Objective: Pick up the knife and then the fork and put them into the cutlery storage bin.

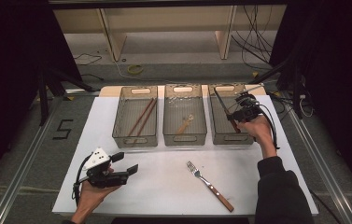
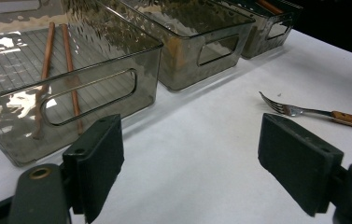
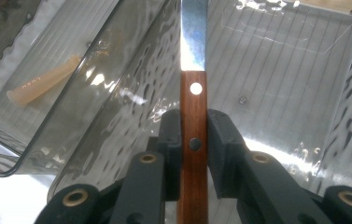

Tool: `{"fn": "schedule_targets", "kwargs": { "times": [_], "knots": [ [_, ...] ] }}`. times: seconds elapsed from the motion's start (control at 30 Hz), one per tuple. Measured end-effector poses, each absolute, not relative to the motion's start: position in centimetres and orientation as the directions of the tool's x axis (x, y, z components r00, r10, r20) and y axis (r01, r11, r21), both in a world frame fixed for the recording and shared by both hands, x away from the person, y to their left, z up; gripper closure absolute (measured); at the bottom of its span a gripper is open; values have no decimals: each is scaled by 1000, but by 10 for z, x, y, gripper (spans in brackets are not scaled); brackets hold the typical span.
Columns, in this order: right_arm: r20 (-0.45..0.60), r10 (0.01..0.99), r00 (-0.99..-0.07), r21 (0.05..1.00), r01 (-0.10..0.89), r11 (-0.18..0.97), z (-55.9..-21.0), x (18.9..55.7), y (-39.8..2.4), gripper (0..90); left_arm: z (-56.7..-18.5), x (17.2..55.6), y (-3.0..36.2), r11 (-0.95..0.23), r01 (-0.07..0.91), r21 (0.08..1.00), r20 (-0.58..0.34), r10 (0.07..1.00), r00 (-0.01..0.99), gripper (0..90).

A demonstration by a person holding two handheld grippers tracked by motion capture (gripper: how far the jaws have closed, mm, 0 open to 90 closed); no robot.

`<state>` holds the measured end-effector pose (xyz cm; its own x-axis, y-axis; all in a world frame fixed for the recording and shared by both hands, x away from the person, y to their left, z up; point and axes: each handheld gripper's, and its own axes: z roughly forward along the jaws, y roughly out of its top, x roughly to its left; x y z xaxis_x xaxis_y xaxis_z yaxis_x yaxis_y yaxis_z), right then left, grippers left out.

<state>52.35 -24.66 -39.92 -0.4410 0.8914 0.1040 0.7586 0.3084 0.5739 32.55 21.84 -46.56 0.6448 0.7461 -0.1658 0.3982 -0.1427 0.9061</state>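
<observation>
The knife (image 3: 193, 107) has a reddish-brown wood handle with one silvery rivet and one dark one, plus a shiny steel blade. The bins (image 1: 135, 116) are smoky grey see-through plastic with ribbed floors (rippled walls too). Chopsticks (image 2: 57, 70) are copper-brown, the fork (image 1: 209, 185) is steel with a brown handle, and the tabletop (image 1: 164, 186) is plain white.

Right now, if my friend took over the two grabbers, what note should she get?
Right gripper: fingers shut on the wooden handle of the knife, held over the right-hand bin, blade pointing in.
Left gripper: open, holding nothing, low over the white table near its front left.
Done: chopsticks lie in the left bin; a pale utensil lies in the middle bin.
Left: let the knife go in its bin, then probably bin the fork, which lies on the table.
</observation>
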Motion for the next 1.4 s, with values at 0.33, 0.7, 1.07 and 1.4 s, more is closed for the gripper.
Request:
{"fn": "schedule_targets", "kwargs": {
  "times": [0.33, 0.7, 1.07, 1.4],
  "knots": [
    [166, 895, -413, 566, 783, 257, -402, 525, -248, 637, -465, 325, 219, -143, 396, 907, -164, 747, 644, 216],
    [143, 865, -481, 603, 736, 309, -393, 506, -245, 544, -466, 326, 218, -141, 400, 906, -167, 748, 642, 216],
    [137, 812, -567, 646, 673, 362, -387, 469, -232, 401, -466, 326, 219, -143, 402, 904, -167, 749, 642, 216],
    [135, 763, -633, 651, 637, 413, -394, 432, -220, 377, -466, 326, 219, -142, 403, 904, -168, 749, 640, 215]
  ]
}}
